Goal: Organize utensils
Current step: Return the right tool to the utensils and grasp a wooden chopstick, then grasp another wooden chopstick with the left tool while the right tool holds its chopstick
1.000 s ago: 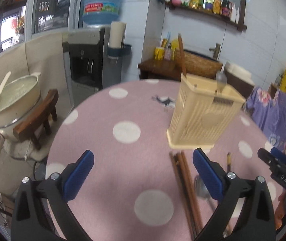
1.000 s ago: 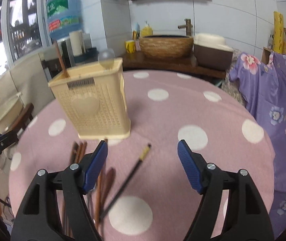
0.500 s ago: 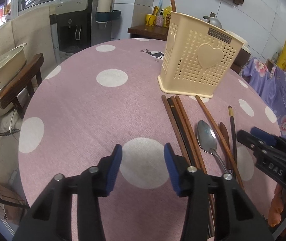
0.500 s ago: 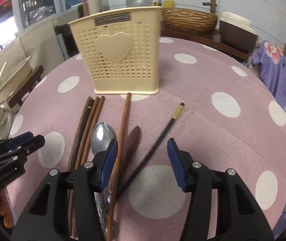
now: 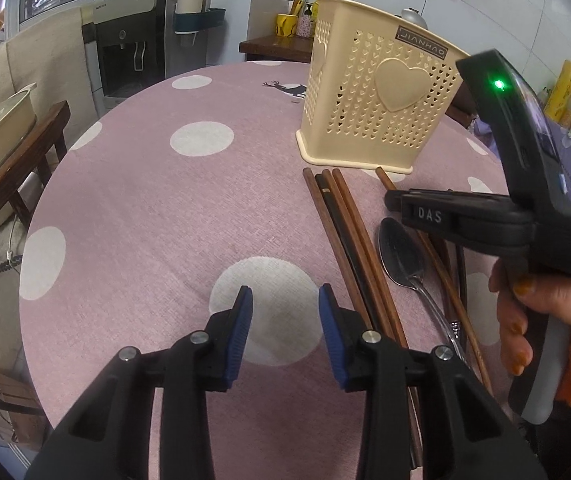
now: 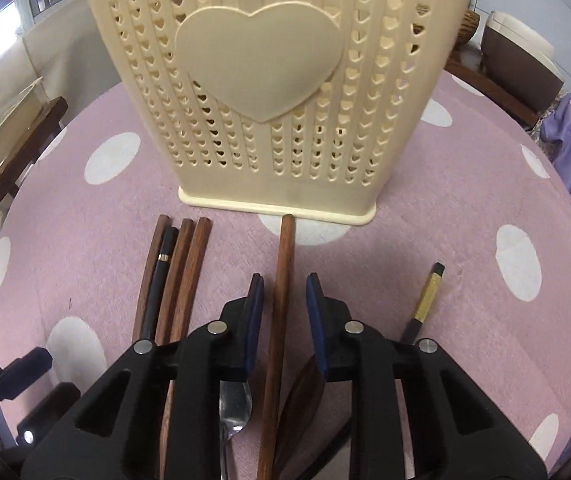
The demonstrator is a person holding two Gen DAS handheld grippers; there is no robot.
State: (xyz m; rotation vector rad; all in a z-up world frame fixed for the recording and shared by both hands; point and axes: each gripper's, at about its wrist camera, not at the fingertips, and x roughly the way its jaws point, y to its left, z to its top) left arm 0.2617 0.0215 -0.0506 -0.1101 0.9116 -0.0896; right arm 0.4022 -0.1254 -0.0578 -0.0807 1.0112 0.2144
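Right wrist: spoon [image 6: 234, 404] (bowl hidden), chopstick [image 6: 279, 320] cut off

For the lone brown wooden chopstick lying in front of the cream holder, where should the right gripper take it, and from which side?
Grip the single brown wooden chopstick on its bare mid-shaft, coming from above. It lies flat on the pink dotted tablecloth, pointing at the cream perforated utensil holder, so only its long sides are free. The right gripper already straddles it, jaws just closing, pads apparently not yet pressing.
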